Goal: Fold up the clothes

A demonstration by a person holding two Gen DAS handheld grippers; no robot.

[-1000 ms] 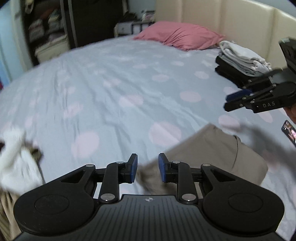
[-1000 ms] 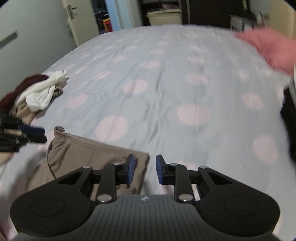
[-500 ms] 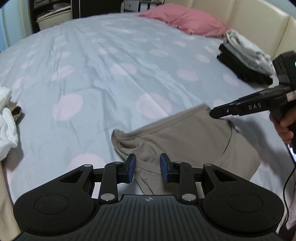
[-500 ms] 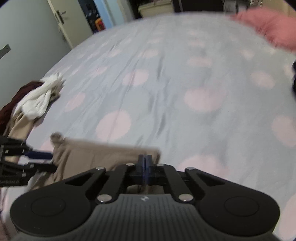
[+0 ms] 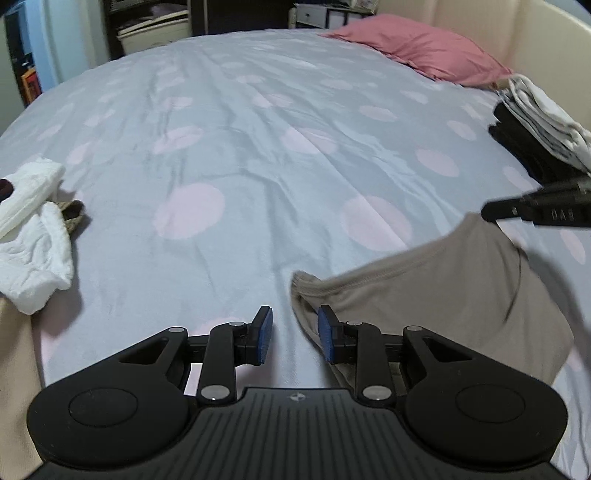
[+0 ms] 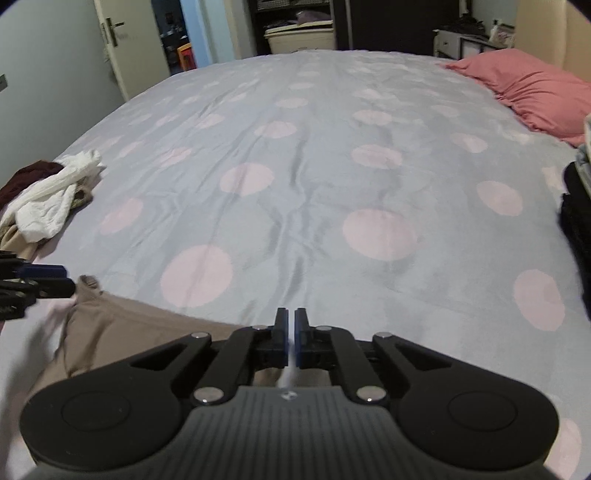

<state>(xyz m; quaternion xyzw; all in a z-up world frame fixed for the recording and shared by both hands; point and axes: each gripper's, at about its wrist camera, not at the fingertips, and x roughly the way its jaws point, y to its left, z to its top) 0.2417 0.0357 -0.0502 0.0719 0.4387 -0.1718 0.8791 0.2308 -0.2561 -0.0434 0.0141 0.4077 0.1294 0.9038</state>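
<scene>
A tan garment (image 5: 443, 288) lies bunched on the dotted bed sheet (image 5: 258, 147) near me. In the left wrist view my left gripper (image 5: 295, 332) hovers low over the garment's near corner. Its jaws are closing a little; the hem lies in the gap beside the right pad (image 5: 325, 332), and neither pad presses on it. My right gripper (image 5: 487, 213) reaches the far corner, which rises to its tips. In the right wrist view the right gripper (image 6: 290, 321) is shut, with the tan garment (image 6: 129, 325) running under it. The left gripper (image 6: 70, 278) shows at the left edge.
A heap of white and dark clothes (image 5: 33, 229) sits at the bed's left edge. A folded stack of black and white clothes (image 5: 535, 129) lies at the right, near a pink pillow (image 5: 424, 48) and the cream headboard (image 5: 535, 44). A laundry basket (image 6: 299, 35) stands beyond the bed.
My right gripper went from open to shut at the garment's far corner. My left gripper sank and shifted, so the garment's near corner now sits by its right pad.
</scene>
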